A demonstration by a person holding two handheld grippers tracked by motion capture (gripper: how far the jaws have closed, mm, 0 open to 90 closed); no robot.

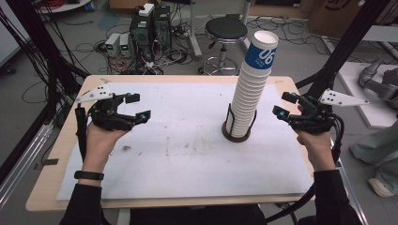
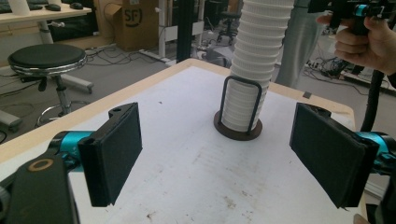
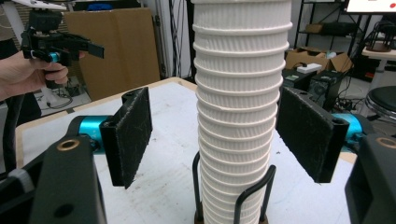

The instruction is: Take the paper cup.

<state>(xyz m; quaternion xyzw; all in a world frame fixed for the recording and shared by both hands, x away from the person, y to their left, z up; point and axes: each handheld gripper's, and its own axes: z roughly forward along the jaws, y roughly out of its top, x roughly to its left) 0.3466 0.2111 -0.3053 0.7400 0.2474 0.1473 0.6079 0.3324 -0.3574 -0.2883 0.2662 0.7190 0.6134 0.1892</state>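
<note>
Hand-held gripper, right (image 1: 280, 105): jaws spread, nothing pinched, hovering near the right edge of the tabletop (image 1: 141, 164) just beside the cup stack (image 1: 251, 89); in the right gripper view its pads (image 3: 128, 135) stand either side of the stack (image 3: 240, 107) without touching it. Hand-held gripper, left (image 1: 136, 107): also spread and empty, held near the left edge, well apart from the stack. Judged step: taking a cup off the tall column of white ribbed paper cups (top cup carries a blue band), which stands nested in a dark wire holder (image 1: 236, 131) on a round base, right of the tabletop's middle. To do it well: close the right pads squarely on one cup's rim band, not across two, and lift straight up along the column so it does not lean; the left could steady the cups below. Holder contents: the nested cups alone; whether anything lies inside the top cup cannot be told.
</note>
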